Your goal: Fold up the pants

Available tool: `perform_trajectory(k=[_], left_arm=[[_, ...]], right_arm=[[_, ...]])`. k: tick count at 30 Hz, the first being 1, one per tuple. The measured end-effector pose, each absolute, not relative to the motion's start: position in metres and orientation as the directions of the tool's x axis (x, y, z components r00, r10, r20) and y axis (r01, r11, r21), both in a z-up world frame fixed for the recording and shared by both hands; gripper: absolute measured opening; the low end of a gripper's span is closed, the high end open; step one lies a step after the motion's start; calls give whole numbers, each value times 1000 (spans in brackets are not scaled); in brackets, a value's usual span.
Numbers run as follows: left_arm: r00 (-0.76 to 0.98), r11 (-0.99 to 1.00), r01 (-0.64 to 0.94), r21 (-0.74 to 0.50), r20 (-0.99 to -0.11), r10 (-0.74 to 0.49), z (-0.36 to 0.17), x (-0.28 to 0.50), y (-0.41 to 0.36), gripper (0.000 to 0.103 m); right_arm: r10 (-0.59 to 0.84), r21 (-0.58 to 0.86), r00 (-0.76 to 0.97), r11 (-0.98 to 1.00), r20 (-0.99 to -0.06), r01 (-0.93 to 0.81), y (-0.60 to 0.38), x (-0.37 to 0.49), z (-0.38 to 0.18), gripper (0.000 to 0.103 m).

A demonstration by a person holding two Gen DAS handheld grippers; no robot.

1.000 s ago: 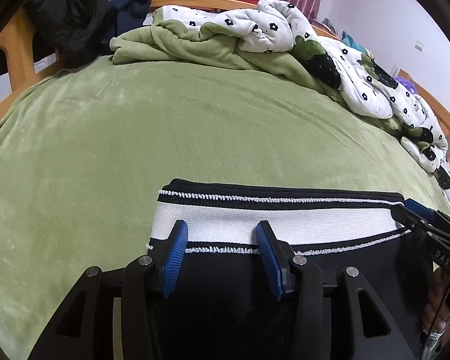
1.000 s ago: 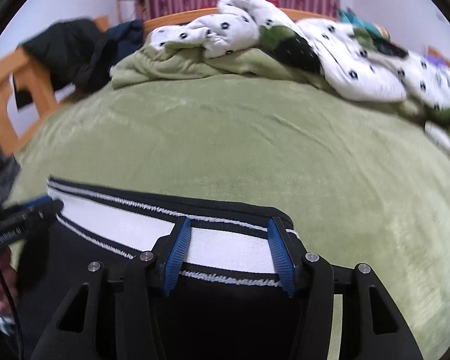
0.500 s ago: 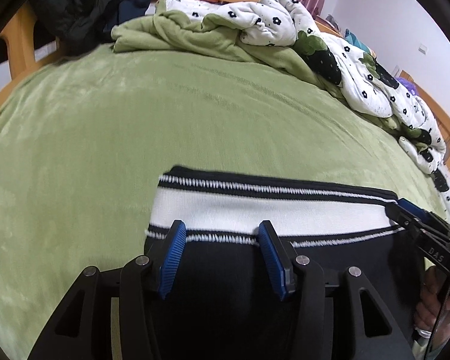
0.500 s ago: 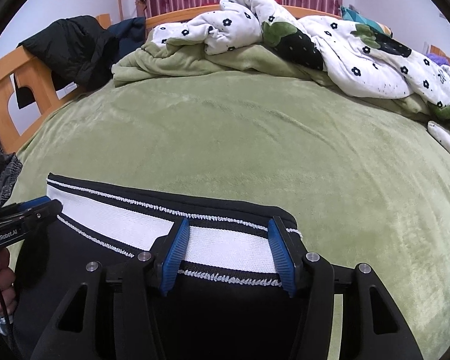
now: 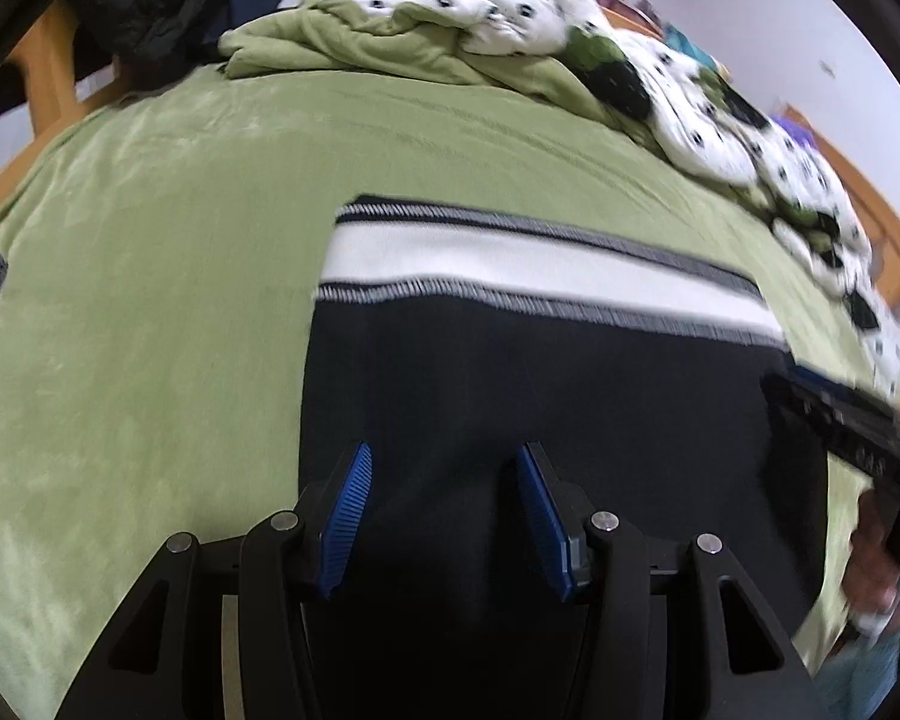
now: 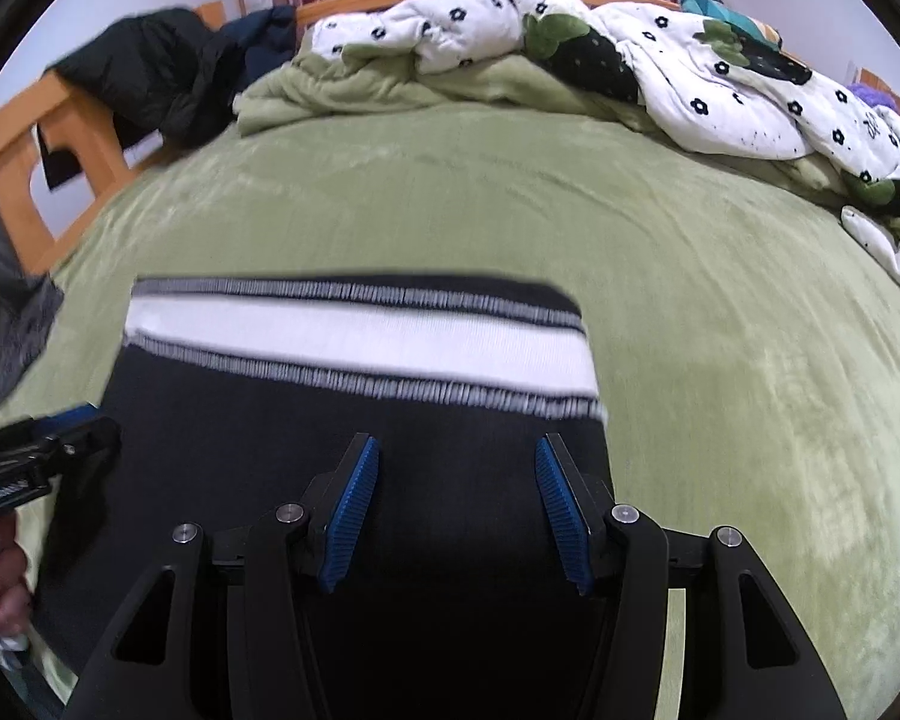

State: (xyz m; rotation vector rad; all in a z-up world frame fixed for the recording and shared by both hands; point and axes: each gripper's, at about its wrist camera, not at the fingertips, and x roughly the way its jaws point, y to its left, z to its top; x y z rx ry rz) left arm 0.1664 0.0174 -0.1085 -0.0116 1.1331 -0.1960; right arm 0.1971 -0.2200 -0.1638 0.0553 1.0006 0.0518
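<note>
I have a wide green blanket (image 5: 150,276) under both cameras, spread over the bed and filling most of each view. At its far edge lies a heap of bedding: a white quilt with dark flowers (image 6: 720,84) bunched over a crumpled green cover (image 6: 342,90). The orange wooden bed frame (image 6: 72,138) runs along the left, with a dark jacket (image 6: 150,72) slung over it.

The pants (image 5: 510,408) lie flat on the blanket close to me, dark fabric with a broad white waistband (image 5: 540,270) edged by stitched black stripes, the waistband at the far end. In the right wrist view the same pants (image 6: 342,456) sit left of centre, the waistband (image 6: 360,342) across the top.

My left gripper (image 5: 444,510) sits over the dark cloth with its blue pads (image 5: 345,516) spread apart; nothing is pinched between them. My right gripper (image 6: 459,504) is likewise spread wide over the pants' right side, holding nothing. Whether either one touches the cloth, I cannot tell.

Each gripper shows in the other's view as a blurred black shape at the pants' edge.
</note>
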Motion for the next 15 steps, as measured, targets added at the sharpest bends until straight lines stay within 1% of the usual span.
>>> perform_trajectory(k=[2, 5, 9, 11, 13, 15], left_arm=[[403, 980, 177, -87, -902, -153, -106, 153, 15, 48], [390, 976, 198, -91, -906, -163, -105, 127, 13, 48], [425, 973, 226, -36, -896, -132, -98, 97, 9, 49], [419, 971, 232, -48, -897, -144, -93, 89, 11, 49], [393, 973, 214, -90, -903, -170, -91, 82, 22, 50], [393, 974, 194, -114, -901, -183, -90, 74, 30, 54]], right_arm=[[64, 63, 531, 998, -845, -19, -219, 186, -162, 54], [77, 83, 521, 996, -850, -11, -222, 163, -159, 54], [70, 76, 498, 997, -865, -7, -222, 137, -160, 54], [78, 82, 487, 997, -870, -12, -220, 125, -160, 54], [89, 92, 473, 996, -876, -18, -219, 116, -163, 54], [93, 94, 468, 995, -879, -21, -220, 111, -163, 54]])
